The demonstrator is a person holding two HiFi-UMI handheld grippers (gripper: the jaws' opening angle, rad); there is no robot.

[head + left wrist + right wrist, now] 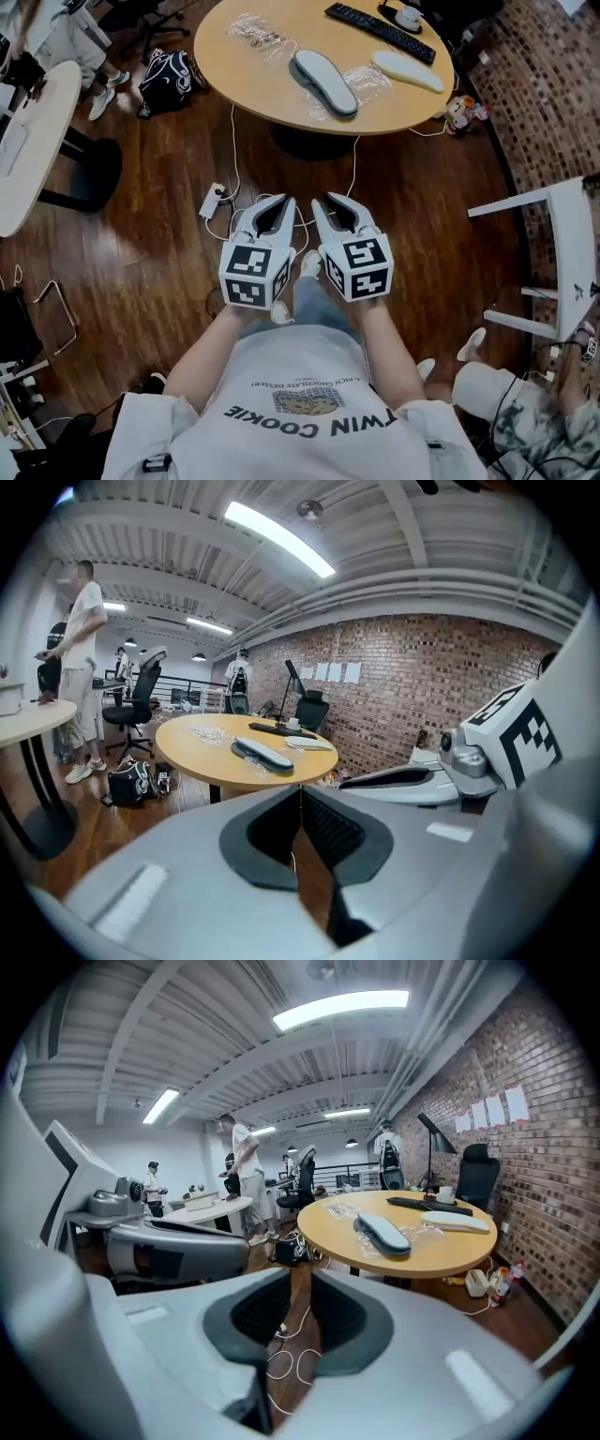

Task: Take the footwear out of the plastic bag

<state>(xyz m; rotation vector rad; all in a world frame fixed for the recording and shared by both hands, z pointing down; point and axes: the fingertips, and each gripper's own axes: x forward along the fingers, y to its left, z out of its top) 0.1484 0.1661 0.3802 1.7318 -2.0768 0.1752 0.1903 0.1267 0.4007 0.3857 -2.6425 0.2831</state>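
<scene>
Lying on floor before table w/ footwear: pwr strip, cables.

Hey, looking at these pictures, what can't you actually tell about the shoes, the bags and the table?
- Every view shows the grey shoe and the clear plastic bag too small to tell whether the shoe lies on the bag or partly inside it.
- In the head view the pale shoe is too small to tell shoe from insole.
- The crumpled second bag has unreadable contents.
- The top edge of the head view cuts off the table behind the cup.
</scene>
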